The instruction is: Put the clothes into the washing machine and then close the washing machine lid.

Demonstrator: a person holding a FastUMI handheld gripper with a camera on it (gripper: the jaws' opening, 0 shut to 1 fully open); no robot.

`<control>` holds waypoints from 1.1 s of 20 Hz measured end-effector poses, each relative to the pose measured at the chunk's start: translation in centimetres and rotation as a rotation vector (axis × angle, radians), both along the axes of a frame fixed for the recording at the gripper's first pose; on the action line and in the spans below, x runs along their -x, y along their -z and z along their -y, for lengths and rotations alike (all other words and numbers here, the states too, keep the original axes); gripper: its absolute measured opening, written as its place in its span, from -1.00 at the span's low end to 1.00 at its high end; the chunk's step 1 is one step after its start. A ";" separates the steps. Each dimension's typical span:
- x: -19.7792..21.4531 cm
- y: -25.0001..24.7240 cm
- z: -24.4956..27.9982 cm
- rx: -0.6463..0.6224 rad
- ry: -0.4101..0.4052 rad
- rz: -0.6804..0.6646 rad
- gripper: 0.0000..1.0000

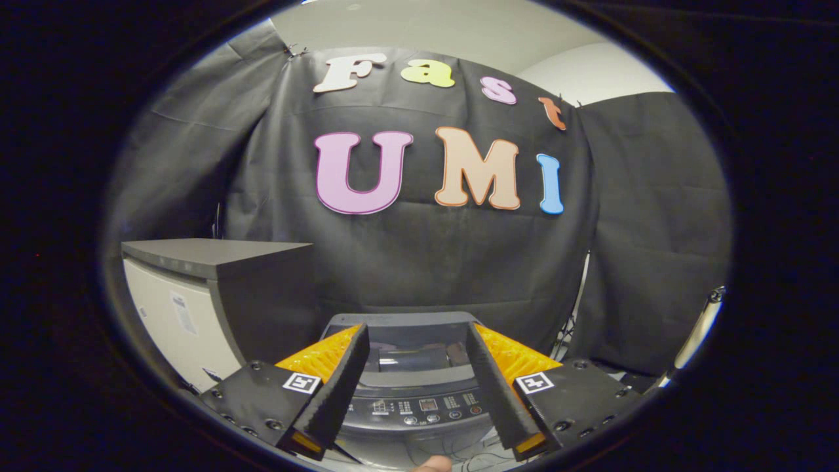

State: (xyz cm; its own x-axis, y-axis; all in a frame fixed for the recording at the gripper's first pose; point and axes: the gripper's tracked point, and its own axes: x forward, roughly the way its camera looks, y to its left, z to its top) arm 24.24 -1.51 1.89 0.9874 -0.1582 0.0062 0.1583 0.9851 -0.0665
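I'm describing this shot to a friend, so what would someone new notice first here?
First, the gripper: its two fingers stand open with nothing between them. In the gap and just beyond sits the washing machine, its control panel facing the camera and its dark lid behind. Beside the machine stands a pale cabinet with a dark top.
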 end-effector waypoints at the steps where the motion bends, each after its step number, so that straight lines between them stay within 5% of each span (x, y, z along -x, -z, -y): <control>1: 0.6 0.2 0.0 0.012 0.002 -0.004 0.85; 7: 2.9 1.4 0.8 0.051 0.031 -0.073 0.85; 22: 7.0 2.0 0.2 0.057 0.049 -0.010 0.85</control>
